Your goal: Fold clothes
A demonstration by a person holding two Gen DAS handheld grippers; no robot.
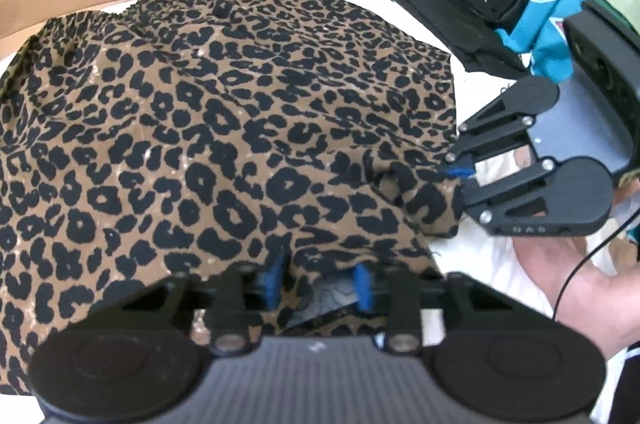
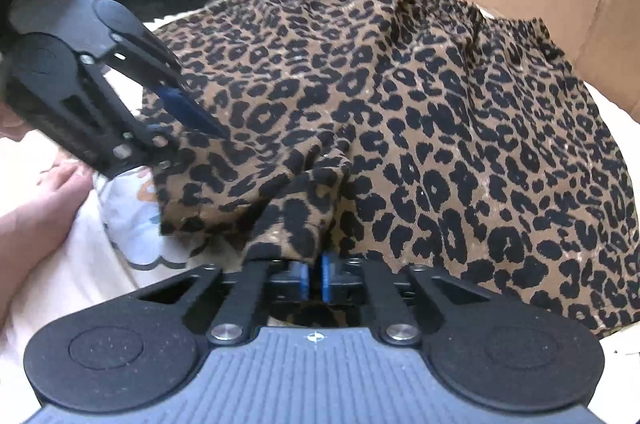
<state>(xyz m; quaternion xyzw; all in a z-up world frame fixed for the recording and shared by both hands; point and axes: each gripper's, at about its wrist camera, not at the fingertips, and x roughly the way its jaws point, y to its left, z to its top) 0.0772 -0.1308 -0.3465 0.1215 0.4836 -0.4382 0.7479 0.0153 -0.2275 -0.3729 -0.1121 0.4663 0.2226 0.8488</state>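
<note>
White bed [image 1: 472, 256] | leopard garment [image 1: 224, 111] | right gripper [image 2: 315, 276] pinches hem | left gripper [image 1: 318, 282] parted, astride edge

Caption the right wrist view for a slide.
Right tool shut on the leopard-print garment's near edge; left tool open beside it.

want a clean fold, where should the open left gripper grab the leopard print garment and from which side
Take the near hem of the leopard print garment, beside the corner the right gripper pinches. Come in low from the near side: the left gripper is already open over that loose, lifted edge, while the gathered far edge lies flat.
</note>
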